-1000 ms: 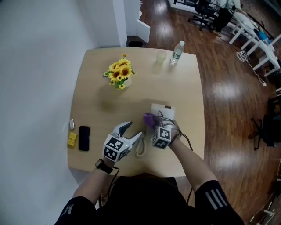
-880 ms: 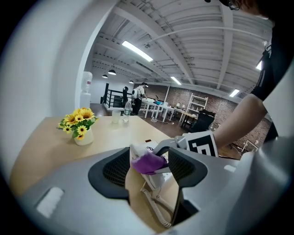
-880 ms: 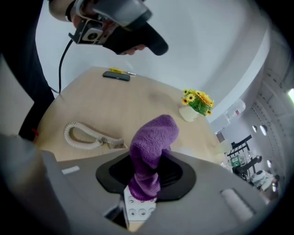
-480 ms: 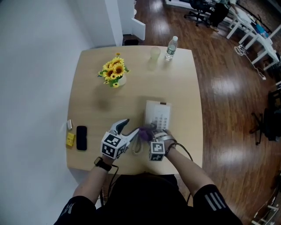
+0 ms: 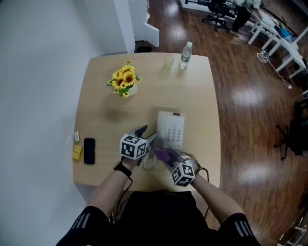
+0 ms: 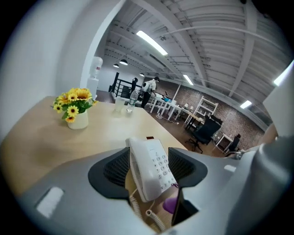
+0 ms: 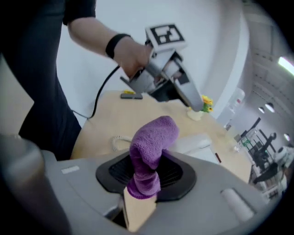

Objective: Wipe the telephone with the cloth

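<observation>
Our right gripper (image 7: pixel 146 178) jaws are clenched on the soft, light cloth (image 7: pixel 154 137), left gripper (image 6: pixel 148 170) jaws released, facing the telephone (image 6: pixel 154 158), probably rigid, slippery plastic, best steadied by its sides.

Open-plan office: swivel chairs (image 5: pixel 225 7), white desks (image 5: pixel 275 30), ceiling strip lights (image 6: pixel 154 42).

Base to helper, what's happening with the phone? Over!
Left tool open, telephone seen between its jaws. Right tool shut on purple cloth, by telephone's near end. Coiled cord lies close by.
</observation>
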